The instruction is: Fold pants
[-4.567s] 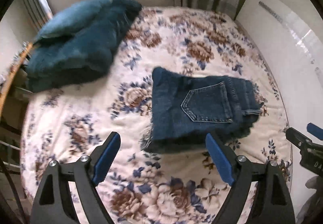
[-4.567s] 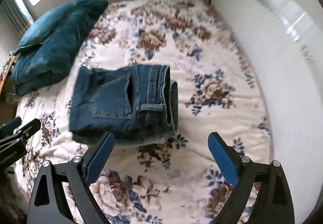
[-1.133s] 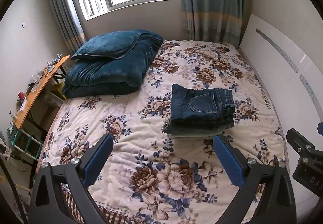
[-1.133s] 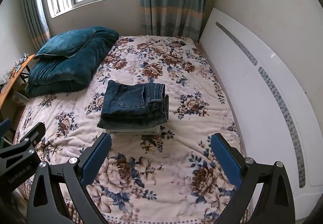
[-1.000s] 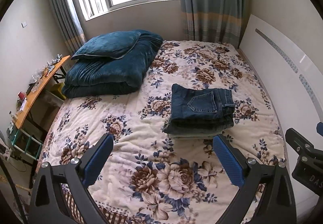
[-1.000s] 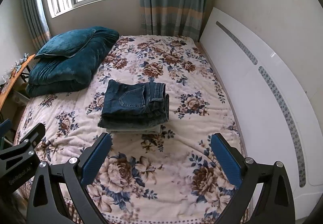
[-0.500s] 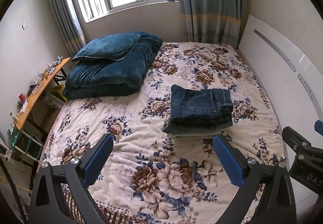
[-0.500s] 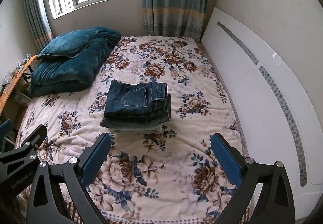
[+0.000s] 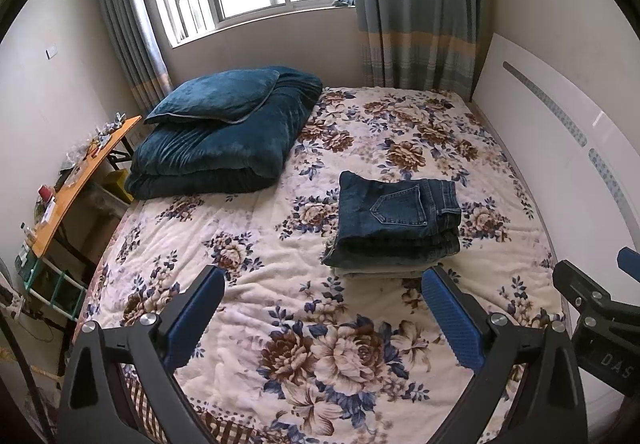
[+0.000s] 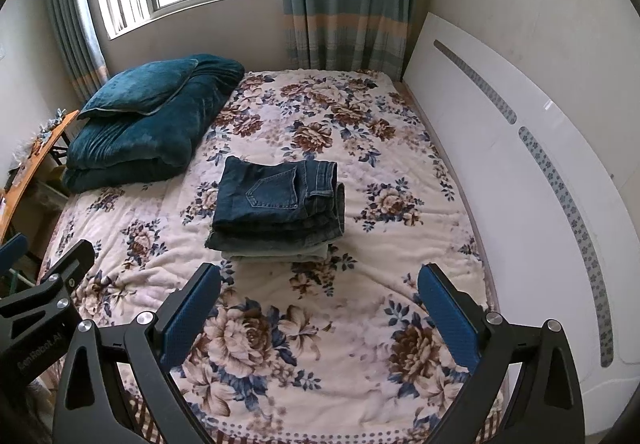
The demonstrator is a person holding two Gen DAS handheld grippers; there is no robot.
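Dark blue jeans [image 9: 396,218] lie folded into a compact rectangle on top of a small stack of folded clothes, back pocket up, in the middle of the floral bed [image 9: 280,268]. The stack also shows in the right wrist view [image 10: 278,210]. My left gripper [image 9: 322,310] is open and empty, held well back above the foot of the bed. My right gripper [image 10: 320,310] is open and empty, also far back from the jeans. Part of the right gripper shows at the right edge of the left wrist view [image 9: 596,308].
A folded teal duvet with a pillow on it [image 9: 224,136] lies at the bed's far left. A white headboard panel [image 10: 532,180] runs along the right side. An orange side table [image 9: 76,180] with small items stands left of the bed. Window and curtains are behind.
Both grippers have drawn back and up from the folded jeans since 4.6 s ago; over the last second they rose slightly more. The jeans have not moved.
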